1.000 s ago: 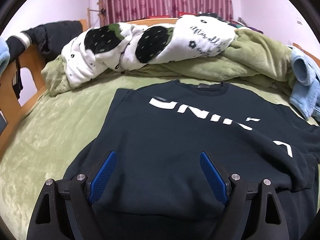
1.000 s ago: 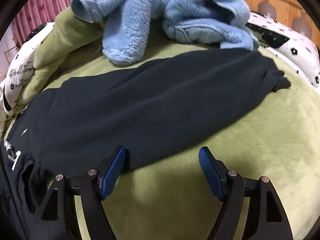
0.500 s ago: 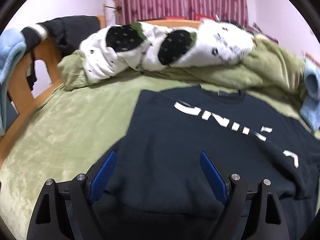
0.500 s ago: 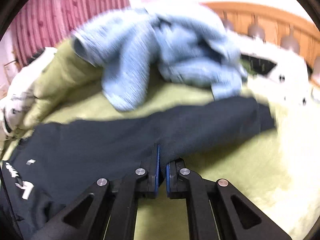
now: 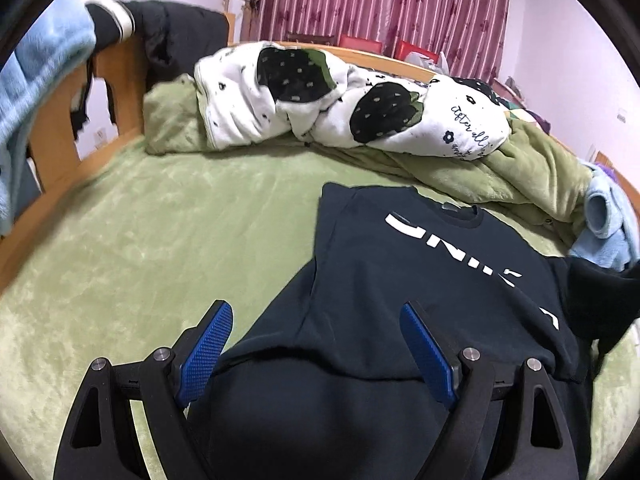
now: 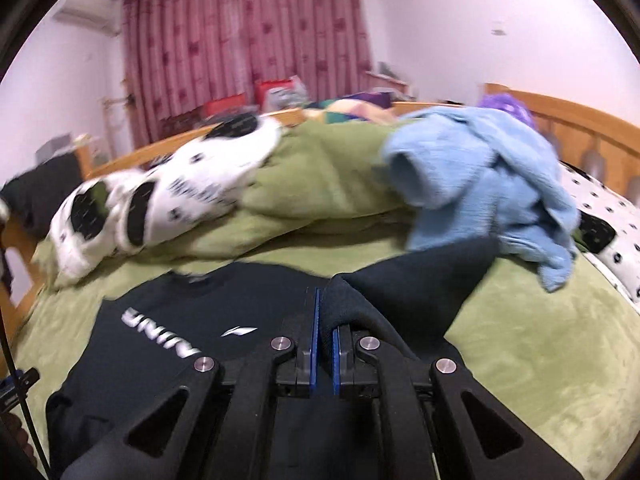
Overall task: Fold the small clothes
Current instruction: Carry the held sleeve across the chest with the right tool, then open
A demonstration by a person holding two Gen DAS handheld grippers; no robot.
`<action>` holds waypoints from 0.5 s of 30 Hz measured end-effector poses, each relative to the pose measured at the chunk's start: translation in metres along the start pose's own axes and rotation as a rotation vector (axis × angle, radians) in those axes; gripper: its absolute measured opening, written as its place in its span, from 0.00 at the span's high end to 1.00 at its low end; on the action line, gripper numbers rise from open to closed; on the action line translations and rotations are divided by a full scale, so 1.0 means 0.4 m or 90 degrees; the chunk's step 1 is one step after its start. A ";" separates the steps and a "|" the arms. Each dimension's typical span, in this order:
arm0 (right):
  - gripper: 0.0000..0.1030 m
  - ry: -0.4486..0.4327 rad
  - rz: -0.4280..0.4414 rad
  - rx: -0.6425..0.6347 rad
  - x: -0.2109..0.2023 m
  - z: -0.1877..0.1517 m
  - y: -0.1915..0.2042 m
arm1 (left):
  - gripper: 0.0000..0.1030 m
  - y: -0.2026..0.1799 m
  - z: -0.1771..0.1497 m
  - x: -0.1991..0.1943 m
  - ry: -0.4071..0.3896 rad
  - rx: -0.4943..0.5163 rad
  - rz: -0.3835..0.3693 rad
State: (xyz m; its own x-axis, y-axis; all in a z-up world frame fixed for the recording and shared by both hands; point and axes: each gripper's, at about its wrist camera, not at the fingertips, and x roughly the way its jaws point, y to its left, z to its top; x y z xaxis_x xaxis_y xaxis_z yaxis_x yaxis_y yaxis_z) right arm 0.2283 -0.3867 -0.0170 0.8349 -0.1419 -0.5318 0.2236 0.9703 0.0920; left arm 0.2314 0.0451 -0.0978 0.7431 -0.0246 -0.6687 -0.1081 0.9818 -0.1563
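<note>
Green plush bedding (image 5: 168, 240) covers the bed, with a white blanket printed with black strawberries (image 5: 320, 104) heaped along the far side in front of a maroon curtain (image 5: 380, 0). On the left, the left gripper (image 5: 316, 348) hangs with its blue pads wide apart and nothing between them, over the folded-in left edge of the dark sweatshirt (image 5: 420, 280), which lies chest-up on the bedding with its white lettering showing. To the right, the right gripper (image 6: 324, 320) is clamped on the sweatshirt's right sleeve (image 6: 416, 284), lifted clear of the bedding, with a light-blue fleece garment (image 6: 488, 184) just behind it. The pinch looks thin, on the edge of the sleeve, so the cloth could slip out if it is swung quickly; a carry that drags sideways could also skew the body or rumple the fold already made on the left. A second ago the right gripper's jaws stood open over the sleeve, which then lay flat and stretched out; now they are shut and the sleeve is raised. The left gripper's view has shifted leftward, showing more bare bedding.
</note>
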 end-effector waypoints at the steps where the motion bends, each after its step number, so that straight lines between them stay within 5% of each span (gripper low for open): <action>1: 0.95 0.002 0.004 -0.006 -0.001 -0.006 0.035 | 0.17 0.006 -0.002 0.005 0.003 0.001 -0.005; 8: 0.95 0.083 0.070 0.005 0.062 -0.067 0.226 | 0.17 0.050 -0.014 0.032 0.005 0.017 -0.006; 15: 0.95 0.151 0.088 0.000 0.147 -0.173 0.280 | 0.17 0.071 -0.027 0.051 0.013 0.024 -0.001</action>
State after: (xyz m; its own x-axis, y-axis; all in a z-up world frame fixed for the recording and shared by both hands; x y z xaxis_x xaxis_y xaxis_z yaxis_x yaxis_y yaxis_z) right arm 0.2677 -0.2728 -0.0963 0.7162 0.0413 -0.6967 0.1164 0.9772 0.1776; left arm 0.2364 0.0704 -0.1238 0.7295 -0.0297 -0.6833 -0.0812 0.9882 -0.1297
